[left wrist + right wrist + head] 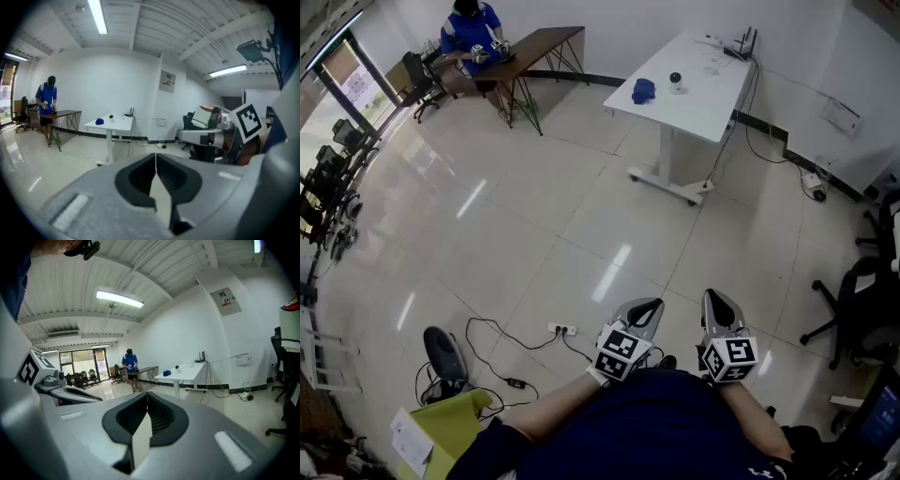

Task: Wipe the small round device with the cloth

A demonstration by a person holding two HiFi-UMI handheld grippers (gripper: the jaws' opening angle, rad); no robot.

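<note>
Room: wide hall with a shiny floor; a white tabletop stands far ahead, near the wall.
Device: small and round, on the tabletop.
Cloth: blue, just left of the device.
Left claw: closed, nothing inside.
Right claw: closed, also empty.
Key relation: the device lies straight ahead, well apart from both claws; neither looks nearer, so an approach probably comes first.

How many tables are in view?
2. The white table stands far ahead at upper right, carrying the blue cloth; the dark table is at upper left, where a person works. Others may be hidden.
</note>
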